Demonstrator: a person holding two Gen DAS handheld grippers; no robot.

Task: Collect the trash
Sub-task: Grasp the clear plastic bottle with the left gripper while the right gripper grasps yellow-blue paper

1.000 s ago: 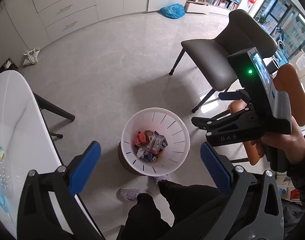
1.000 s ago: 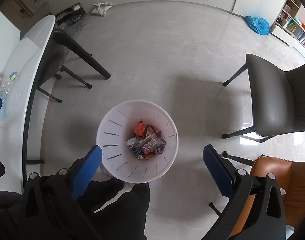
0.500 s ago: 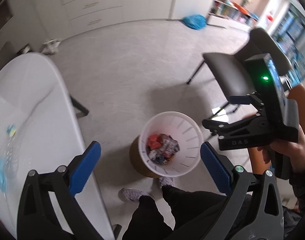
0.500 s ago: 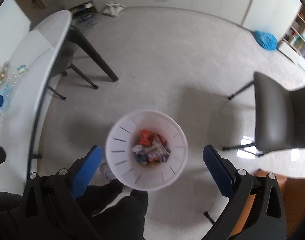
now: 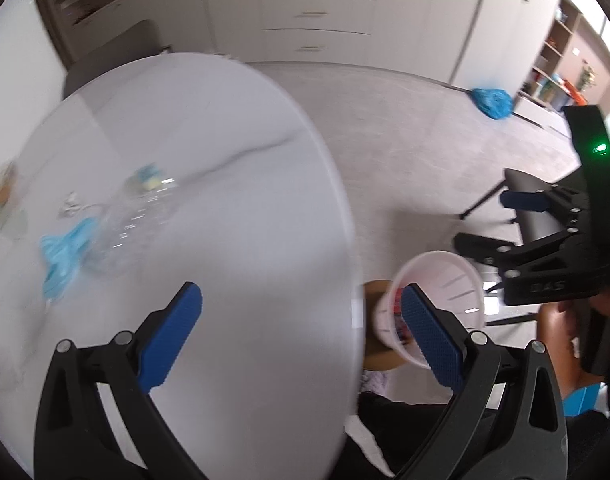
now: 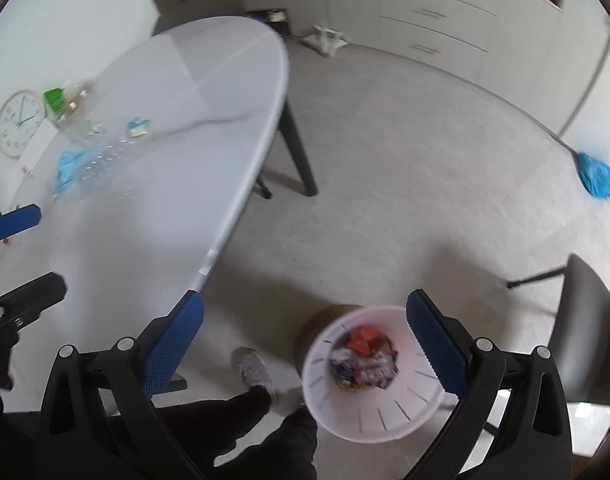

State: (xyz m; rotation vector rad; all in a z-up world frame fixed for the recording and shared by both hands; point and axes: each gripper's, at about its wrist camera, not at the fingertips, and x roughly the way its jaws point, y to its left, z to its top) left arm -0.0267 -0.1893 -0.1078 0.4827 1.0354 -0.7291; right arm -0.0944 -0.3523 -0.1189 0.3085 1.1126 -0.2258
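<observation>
the left tongs (image 5: 301, 332) hang wide open and empty over the near edge of the white bench (image 5: 225, 184), blue pads well apart with nothing between them. the right tongs (image 6: 305, 340) are just as wide open and empty, held over the floor with the white bin (image 6: 369, 412) below, nearer their right pad. in the left wrist view the right tongs' body appears at the right, gripped in a hand (image 5: 561, 332).

the bin stands on the floor just off the bench's near right edge, with a brown round thing (image 6: 329, 320) partly hidden behind it. inside lies a heap of wrappers (image 6: 365, 356), an orange-red one on top, the rest blurred grey, white and blue.

on the far left part of the bench lies the trash not yet collected: a crumpled clear plastic bottle (image 5: 133, 224) on its side, a light blue mask (image 5: 63, 248) touching its left end, a small blue and yellow packet (image 5: 149, 176) just beyond it, and a clear cup with a green thing (image 6: 65, 108) near the bench's left edge. all of it is motion-blurred. a round wall clock (image 6: 19, 124) leans at the far left.

a grey chair (image 6: 593, 332) stands right of the bin. a blue bag (image 6: 595, 174) lies on the floor far right. the person's dark trouser legs and a grey shoe (image 6: 253, 372) stand beside the bin.
</observation>
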